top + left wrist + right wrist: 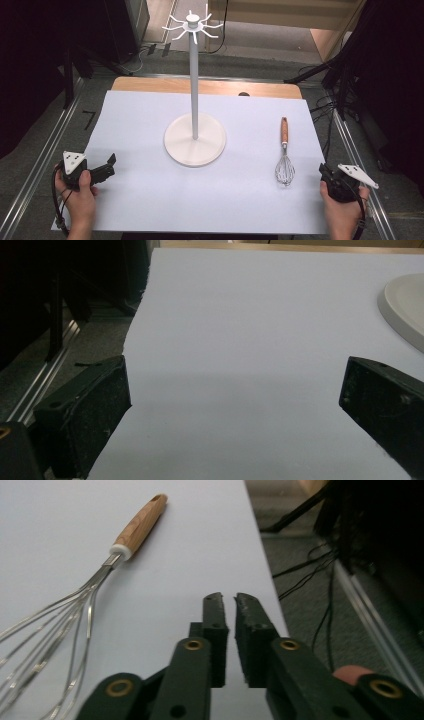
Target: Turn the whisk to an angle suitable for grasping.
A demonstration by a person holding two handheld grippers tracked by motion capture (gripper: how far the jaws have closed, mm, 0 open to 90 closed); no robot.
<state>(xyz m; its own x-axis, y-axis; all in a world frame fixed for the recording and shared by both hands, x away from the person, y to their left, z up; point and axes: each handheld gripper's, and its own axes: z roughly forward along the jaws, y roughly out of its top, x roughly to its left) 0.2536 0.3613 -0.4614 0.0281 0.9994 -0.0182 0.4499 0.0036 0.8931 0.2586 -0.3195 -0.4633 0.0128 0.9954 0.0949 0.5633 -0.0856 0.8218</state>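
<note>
Whisk (284,162) lies flat at the bench's (150,210) four o'clock, handy for the right gripper (324,172), jaws together; left gripper (111,162) waits apart.

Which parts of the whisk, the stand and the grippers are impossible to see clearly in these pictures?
- Whisk: in the right gripper view, the wire head is cut off by the left and bottom edges.
- Stand: in the left gripper view, the right edge cuts its base.
- Right gripper: in the high view, its jaw tips are too small to make out.
</note>
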